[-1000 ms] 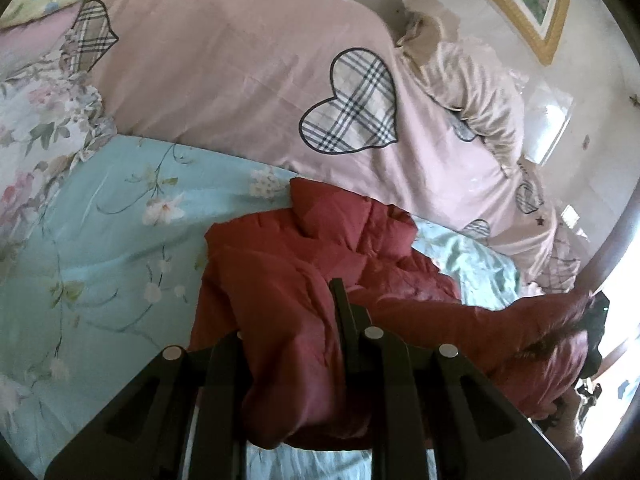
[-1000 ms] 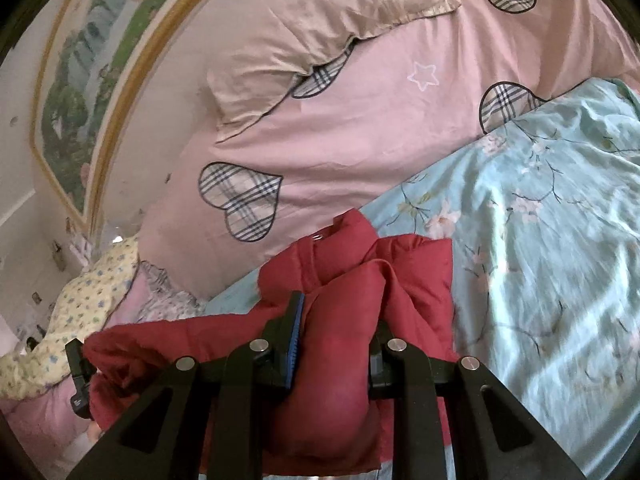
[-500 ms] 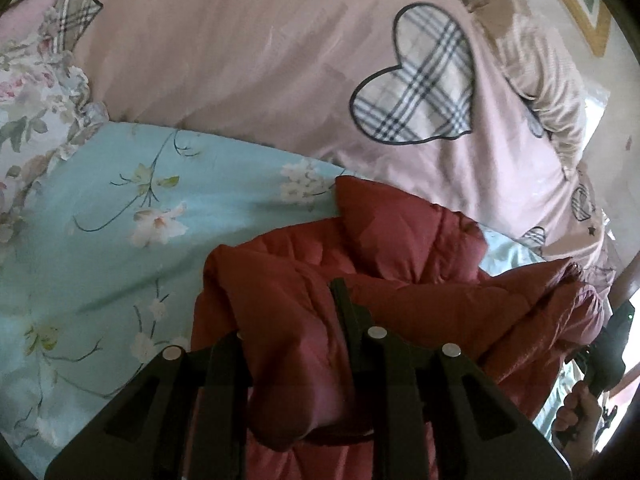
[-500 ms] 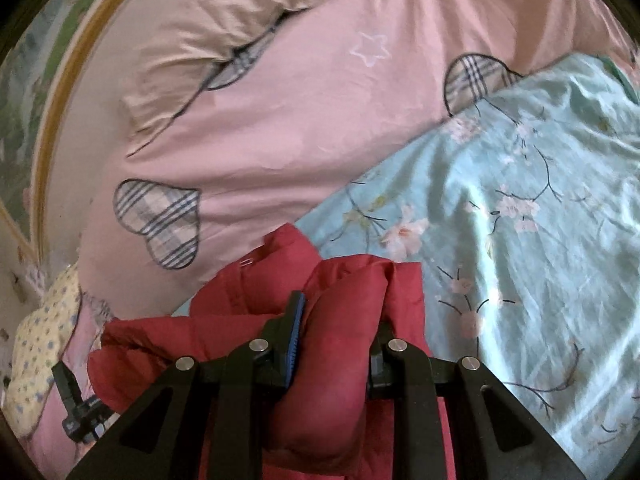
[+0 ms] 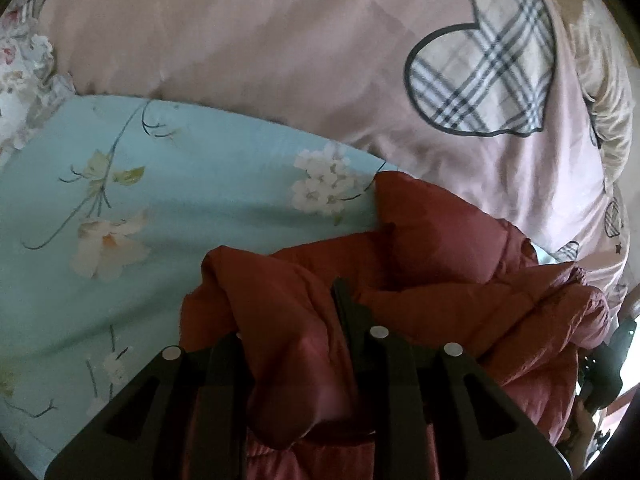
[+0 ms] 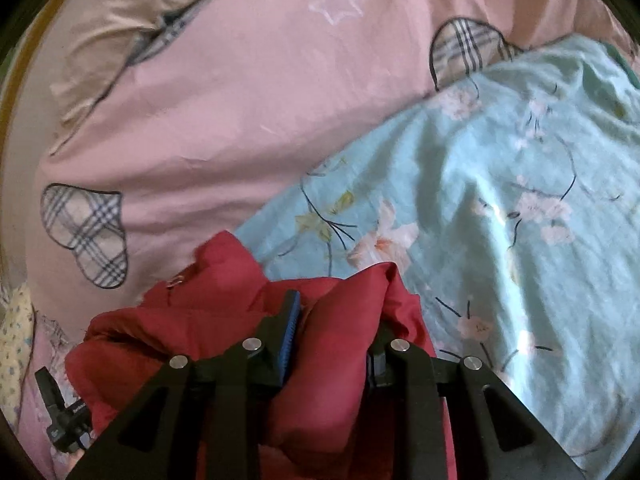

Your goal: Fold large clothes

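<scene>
A: The puffy red quilted jacket is held above the pale blue floral bed sheet, bunched between both grippers' near-closed jaws.

B: With the right gripper easing open while the left gripper is clamped, slick padding could slip and the fold be lost.

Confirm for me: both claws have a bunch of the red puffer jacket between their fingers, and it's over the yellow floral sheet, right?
Not quite. The sheet under the red puffer jacket is light blue with flowers, not yellow; the right wrist view shows it. The left claw and right claw do each grip jacket fabric.
</scene>
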